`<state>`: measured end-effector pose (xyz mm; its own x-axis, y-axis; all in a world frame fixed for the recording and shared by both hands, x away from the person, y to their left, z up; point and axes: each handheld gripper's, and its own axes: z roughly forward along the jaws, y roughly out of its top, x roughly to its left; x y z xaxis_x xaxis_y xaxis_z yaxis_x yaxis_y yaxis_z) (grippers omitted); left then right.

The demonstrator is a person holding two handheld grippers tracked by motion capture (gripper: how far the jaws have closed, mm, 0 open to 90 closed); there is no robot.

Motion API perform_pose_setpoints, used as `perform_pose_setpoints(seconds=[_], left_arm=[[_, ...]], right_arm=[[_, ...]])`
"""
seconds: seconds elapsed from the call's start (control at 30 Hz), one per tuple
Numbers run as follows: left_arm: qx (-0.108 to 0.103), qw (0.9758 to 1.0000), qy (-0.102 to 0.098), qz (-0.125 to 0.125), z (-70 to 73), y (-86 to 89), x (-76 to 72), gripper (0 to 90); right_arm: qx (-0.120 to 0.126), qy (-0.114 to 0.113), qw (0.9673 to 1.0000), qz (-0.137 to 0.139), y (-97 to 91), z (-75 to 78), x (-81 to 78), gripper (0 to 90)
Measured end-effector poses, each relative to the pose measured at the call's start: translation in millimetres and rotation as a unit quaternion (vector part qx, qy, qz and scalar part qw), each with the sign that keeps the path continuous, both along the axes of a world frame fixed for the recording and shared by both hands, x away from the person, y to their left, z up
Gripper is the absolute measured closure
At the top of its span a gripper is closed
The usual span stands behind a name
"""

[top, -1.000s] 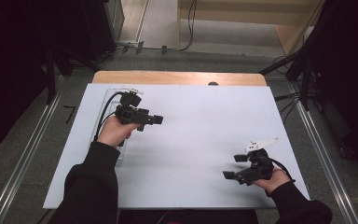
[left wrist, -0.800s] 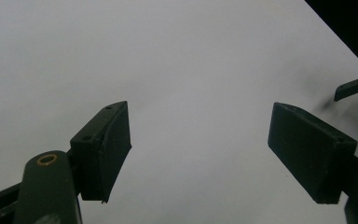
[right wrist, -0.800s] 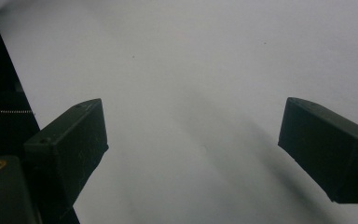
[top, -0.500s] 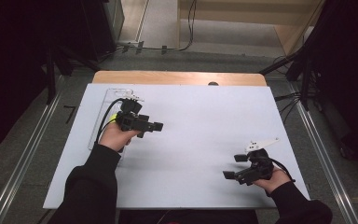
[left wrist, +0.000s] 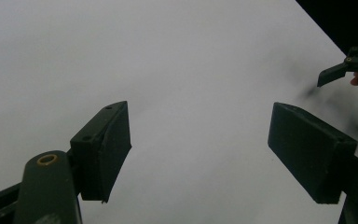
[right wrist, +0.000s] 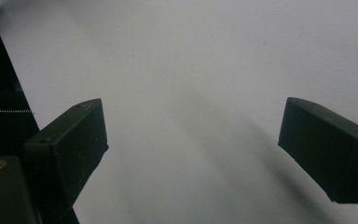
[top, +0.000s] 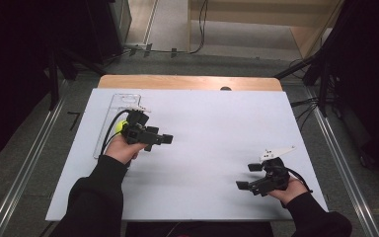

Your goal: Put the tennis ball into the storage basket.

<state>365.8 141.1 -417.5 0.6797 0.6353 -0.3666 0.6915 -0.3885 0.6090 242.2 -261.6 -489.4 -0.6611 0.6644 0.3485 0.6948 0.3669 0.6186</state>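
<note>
Both black two-jaw grippers hover over a pale grey-white rectangular table sheet (top: 207,143), and neither holds anything. The left gripper (top: 165,139), gripped in the person's left hand (top: 123,148), sits at about nine o'clock from the sheet's middle and points toward three o'clock, across the table; its black cable loops back toward ten o'clock. In the left gripper view (left wrist: 198,149) its jaws stand spread apart with only bare sheet between them, and the other gripper's jaw tip peeks in at about two o'clock. The right gripper (top: 249,177), in the right hand (top: 288,190), lies at about four o'clock from the sheet's middle, near the table's near edge, pointing toward nine o'clock, with its small white three-cornered plate just beyond it. In the right gripper view (right wrist: 191,140) its jaws are likewise spread wide over bare sheet. A clear flat plastic plate (top: 109,127) lies on the table at ten o'clock, just beside the left hand. The two grippers are well apart.
</note>
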Motion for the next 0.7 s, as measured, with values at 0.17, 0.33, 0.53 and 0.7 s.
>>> perform_pose_setpoints(seconds=[0.17,0.33,0.53,0.7], left_arm=[[0.011,0.9999,-0.001,-0.008,-4.7,-0.9,-7.4,22.0],[0.012,0.9999,-0.006,-0.01,-6.1,-1.1,-11.1,21.9],[0.017,0.9997,-0.01,-0.014,-9.2,-1.2,-16.4,21.9],[0.02,0.9995,-0.012,-0.02,-12.9,-1.4,-22.1,21.9]], right_arm=[[0.0,-0.001,1.0,0.001,0.1,0.0,0.1,6.2],[0.0,-0.001,1.0,0.0,0.0,0.0,0.1,6.2],[0.0,-0.001,1.0,0.0,0.0,0.0,0.1,6.2],[-0.001,-0.001,1.0,0.0,0.1,-0.1,0.1,6.2]])
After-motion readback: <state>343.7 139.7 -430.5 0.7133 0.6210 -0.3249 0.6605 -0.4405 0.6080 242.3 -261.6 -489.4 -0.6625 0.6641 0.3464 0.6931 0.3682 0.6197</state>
